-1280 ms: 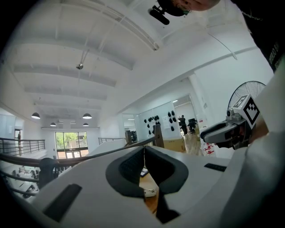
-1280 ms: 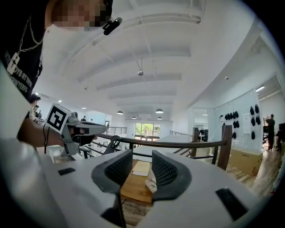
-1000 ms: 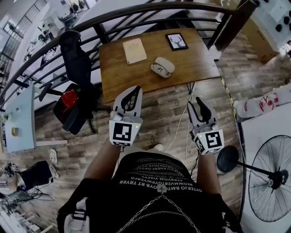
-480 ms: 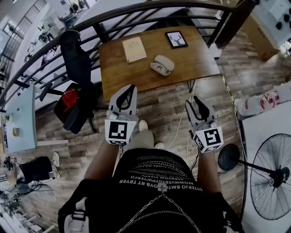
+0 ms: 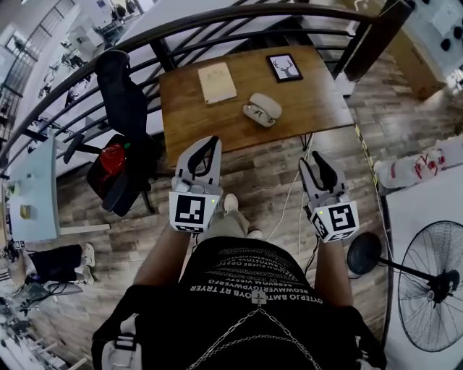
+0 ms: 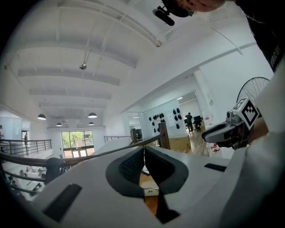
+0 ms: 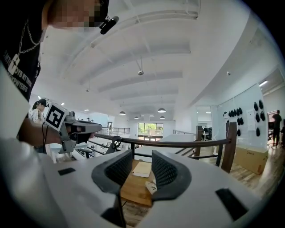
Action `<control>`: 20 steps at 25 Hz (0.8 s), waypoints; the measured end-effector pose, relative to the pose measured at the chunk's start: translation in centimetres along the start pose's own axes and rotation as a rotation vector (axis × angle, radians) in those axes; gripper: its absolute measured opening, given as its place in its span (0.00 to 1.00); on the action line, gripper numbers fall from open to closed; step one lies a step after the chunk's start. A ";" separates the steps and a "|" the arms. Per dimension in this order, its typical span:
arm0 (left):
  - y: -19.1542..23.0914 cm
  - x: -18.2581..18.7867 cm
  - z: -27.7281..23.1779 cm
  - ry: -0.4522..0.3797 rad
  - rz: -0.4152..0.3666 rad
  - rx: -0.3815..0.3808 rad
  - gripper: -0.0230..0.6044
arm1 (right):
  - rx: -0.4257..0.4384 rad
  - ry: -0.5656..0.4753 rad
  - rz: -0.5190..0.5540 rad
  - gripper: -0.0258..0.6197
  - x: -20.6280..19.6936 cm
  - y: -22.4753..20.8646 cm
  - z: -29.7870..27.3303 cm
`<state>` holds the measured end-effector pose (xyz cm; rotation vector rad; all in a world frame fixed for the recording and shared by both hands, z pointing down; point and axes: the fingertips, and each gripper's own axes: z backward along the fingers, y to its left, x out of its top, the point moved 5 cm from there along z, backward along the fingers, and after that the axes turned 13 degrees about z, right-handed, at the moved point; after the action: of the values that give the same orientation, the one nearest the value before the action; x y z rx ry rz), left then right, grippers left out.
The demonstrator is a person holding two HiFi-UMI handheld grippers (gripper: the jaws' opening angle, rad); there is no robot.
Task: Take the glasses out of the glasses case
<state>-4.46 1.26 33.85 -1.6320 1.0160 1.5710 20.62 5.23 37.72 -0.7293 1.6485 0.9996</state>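
Note:
A pale glasses case [image 5: 262, 109] lies open on the brown wooden table [image 5: 217, 119], with dark-rimmed glasses resting in its lower half. It shows small between the jaws in the left gripper view [image 6: 149, 185] and the right gripper view [image 7: 151, 186]. Both grippers are held over the floor short of the table's near edge, apart from the case. My left gripper [image 5: 212, 142] has its jaws touching at the tips with nothing between them [image 6: 144, 149]. My right gripper [image 5: 316, 160] stands open and empty [image 7: 142, 160].
On the table also lie a tan notebook [image 5: 217, 82] and a framed picture [image 5: 284, 66]. A black railing [image 5: 217, 18] curves behind it. A chair with a dark jacket [image 5: 119, 90] stands left, a floor fan [image 5: 430, 278] right. A cable [image 5: 289, 195] runs across the floor.
The person has stepped a little toward the table, one foot now forward between the grippers. Both grippers stay at about the same height, their jaws unchanged.

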 end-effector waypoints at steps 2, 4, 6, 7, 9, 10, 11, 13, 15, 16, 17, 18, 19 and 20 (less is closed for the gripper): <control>0.5 0.1 -0.2 0.001 -0.006 0.007 0.08 | 0.005 0.002 0.000 0.24 -0.1 0.1 -0.6; 0.8 0.2 -0.5 -0.001 -0.015 0.012 0.08 | 0.011 0.004 0.001 0.24 -0.1 0.2 -1.1; 1.0 0.2 -0.9 -0.001 -0.025 0.010 0.08 | 0.012 0.007 -0.001 0.24 -0.1 0.2 -1.5; 1.0 0.3 -1.1 0.000 -0.029 0.005 0.08 | 0.012 0.008 -0.001 0.24 -0.1 0.2 -1.7; 1.2 0.3 -1.6 0.002 -0.032 -0.006 0.08 | 0.012 0.007 -0.001 0.24 0.1 0.2 -2.1; 1.3 0.4 -1.8 0.004 -0.032 -0.012 0.08 | 0.012 0.006 -0.002 0.24 0.3 0.1 -2.4; 1.3 0.5 -2.1 0.006 -0.032 -0.018 0.08 | 0.013 0.007 -0.003 0.24 0.3 0.0 -2.6; 1.6 0.6 -2.7 0.011 -0.037 -0.028 0.08 | 0.017 0.014 -0.005 0.24 0.3 0.0 -3.2; 2.0 0.6 -3.3 0.017 -0.045 -0.035 0.08 | 0.020 0.025 -0.010 0.24 0.1 0.0 -3.9; 2.3 0.5 -3.6 0.020 -0.048 -0.039 0.08 | 0.022 0.030 -0.012 0.24 0.0 -0.1 -4.3; 2.7 0.4 -4.0 0.022 -0.050 -0.042 0.08 | 0.022 0.035 -0.012 0.24 -0.1 -0.1 -4.8; 3.0 0.3 -4.5 0.025 -0.052 -0.045 0.08 | 0.022 0.039 -0.011 0.24 -0.2 -0.3 -5.2; 3.3 0.2 -4.9 0.029 -0.054 -0.048 0.08 | 0.018 0.043 -0.011 0.24 -0.3 -0.7 -5.6; 3.6 0.0 -5.4 0.034 -0.056 -0.052 0.08 | 0.009 0.047 -0.014 0.24 -0.4 -1.1 -5.9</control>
<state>-4.94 -5.20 34.48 -1.7129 0.9461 1.5495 19.05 -0.49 38.58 -0.7621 1.6855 0.9712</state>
